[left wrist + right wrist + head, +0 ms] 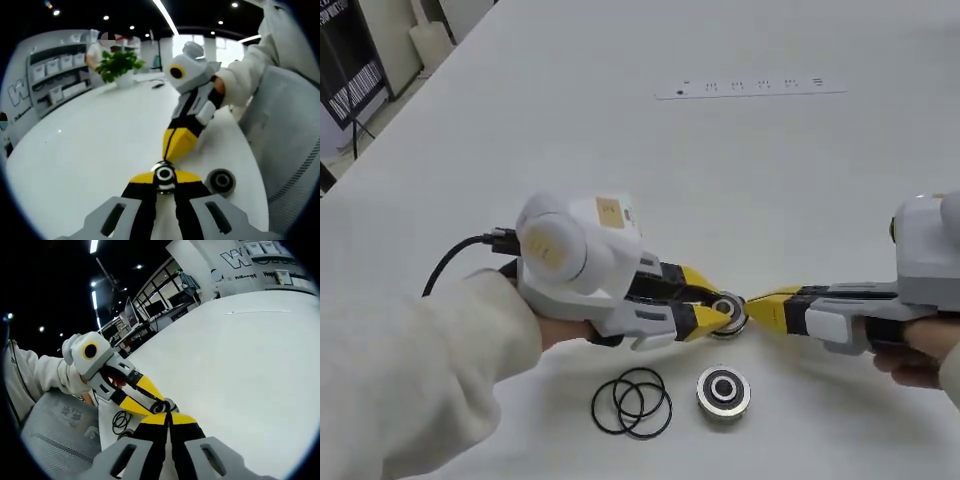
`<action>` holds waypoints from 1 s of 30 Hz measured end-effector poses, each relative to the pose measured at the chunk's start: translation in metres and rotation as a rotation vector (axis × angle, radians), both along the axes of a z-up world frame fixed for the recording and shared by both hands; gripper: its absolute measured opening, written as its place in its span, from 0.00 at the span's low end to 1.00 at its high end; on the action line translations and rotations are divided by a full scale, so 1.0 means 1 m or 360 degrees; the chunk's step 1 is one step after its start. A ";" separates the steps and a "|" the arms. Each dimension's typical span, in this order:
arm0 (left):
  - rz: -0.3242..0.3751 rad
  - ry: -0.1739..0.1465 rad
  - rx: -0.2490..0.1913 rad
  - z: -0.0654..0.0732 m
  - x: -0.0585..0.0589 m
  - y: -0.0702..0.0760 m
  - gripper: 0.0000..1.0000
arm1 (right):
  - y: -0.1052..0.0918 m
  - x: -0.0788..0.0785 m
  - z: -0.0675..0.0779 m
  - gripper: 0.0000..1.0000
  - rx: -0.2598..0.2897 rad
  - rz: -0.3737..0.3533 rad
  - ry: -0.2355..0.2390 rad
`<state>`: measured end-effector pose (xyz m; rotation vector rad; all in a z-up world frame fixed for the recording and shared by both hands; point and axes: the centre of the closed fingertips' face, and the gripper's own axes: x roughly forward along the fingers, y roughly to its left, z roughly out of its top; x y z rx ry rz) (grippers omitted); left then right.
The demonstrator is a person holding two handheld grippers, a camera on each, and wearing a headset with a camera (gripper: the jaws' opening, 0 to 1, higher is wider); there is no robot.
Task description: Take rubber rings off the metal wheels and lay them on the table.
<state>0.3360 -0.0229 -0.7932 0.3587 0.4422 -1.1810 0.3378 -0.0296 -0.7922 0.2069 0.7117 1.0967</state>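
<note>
Our left gripper (718,308) and right gripper (752,305) meet tip to tip low over the white table (620,150). Closest to us lies a little pile of black rubber rings (632,402), one over another. Just beside them a metal wheel (723,390) lies flat on the table.

A bit farther from us, the left gripper is clamped on a second wheel (164,175) and holds it by its two sides. The right gripper's jaws are pressed together and their tips touch the edge of that wheel. We cannot tell if a ring is pinched between them.

Far off, a white power strip (750,88) lies well apart from all this.

We think a hard pull could go wrong. The round, smooth second wheel could turn or pop out of the left jaws. It might then fall and roll away. A stretched ring could also slip free, snap back and jump off somewhere. A slow pull with a tight hold on the wheel seems safest.
</note>
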 end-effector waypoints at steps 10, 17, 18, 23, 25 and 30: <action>0.0002 -0.0001 0.0002 0.000 0.000 0.000 0.13 | 0.002 -0.001 0.001 0.00 -0.0007 0.0007 -0.0006; -0.0003 -0.0004 0.0002 0.000 0.000 0.000 0.13 | 0.003 -0.002 0.002 0.00 -0.0009 0.0021 -0.0014; -0.0004 -0.0004 0.0002 0.000 0.000 0.000 0.13 | 0.003 -0.002 0.002 0.00 -0.0008 0.0021 -0.0014; -0.0005 -0.0005 0.0002 0.000 0.000 0.000 0.13 | 0.004 -0.003 0.003 0.00 -0.0010 0.0037 -0.0023; -0.0005 -0.0005 0.0002 0.000 0.000 0.000 0.13 | 0.005 -0.003 0.003 0.00 -0.0008 0.0042 -0.0026; -0.0007 -0.0008 0.0004 0.000 0.000 0.000 0.13 | 0.006 -0.003 0.004 0.00 -0.0002 0.0055 -0.0035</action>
